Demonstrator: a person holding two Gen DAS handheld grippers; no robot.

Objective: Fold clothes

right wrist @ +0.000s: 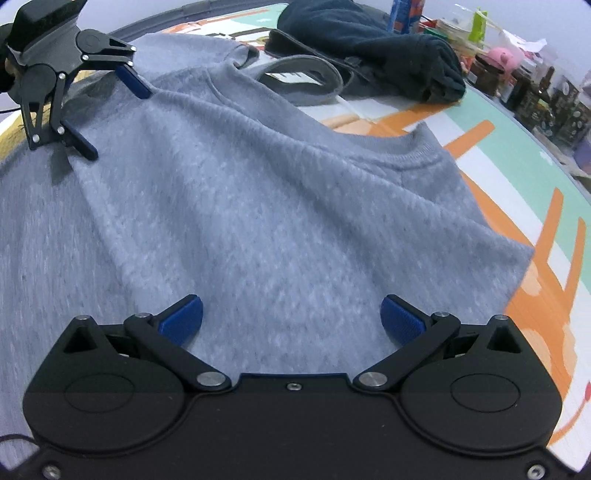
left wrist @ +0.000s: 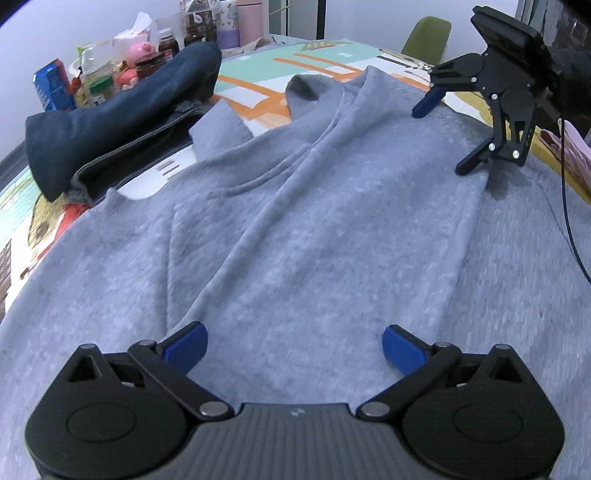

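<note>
Right now a grey sweatshirt (left wrist: pixel 295 221) is lying spread across the table (right wrist: pixel 517 155), covering most of its patterned orange, mint and white top, with long soft creases running through the cloth. Its ribbed hem edge (right wrist: pixel 417 155) is sitting on the side of the sweatshirt nearest the jars, curling slightly over the bare table. The left gripper (left wrist: pixel 293 341) is hovering low over the sweatshirt, its blue-padded fingers (left wrist: pixel 184 345) spread wide apart with nothing but grey cloth showing between them. The right gripper (right wrist: pixel 291 317) is hanging over another stretch of the same sweatshirt, jaws likewise wide apart and gripping nothing. From the left wrist view the right gripper (left wrist: pixel 448 136) is showing at the sweatshirt's far right edge, one black finger tip (left wrist: pixel 471 160) pressing down onto or just above the cloth; which of the two I cannot tell. A dark navy garment (left wrist: pixel 110 118) is lying bundled beyond the sweatshirt, near but apart from it, partly on top of a dark grey piece (left wrist: pixel 133 162) with a stitched border. Behind that bundle, well away from the sweatshirt, jars and bottles (left wrist: pixel 177 40) are crowding the table's far edge, with a pink pig figure (left wrist: pixel 142 51) among them. A green chair (left wrist: pixel 428 35) is standing past the table on the sweatshirt's far side.
</note>
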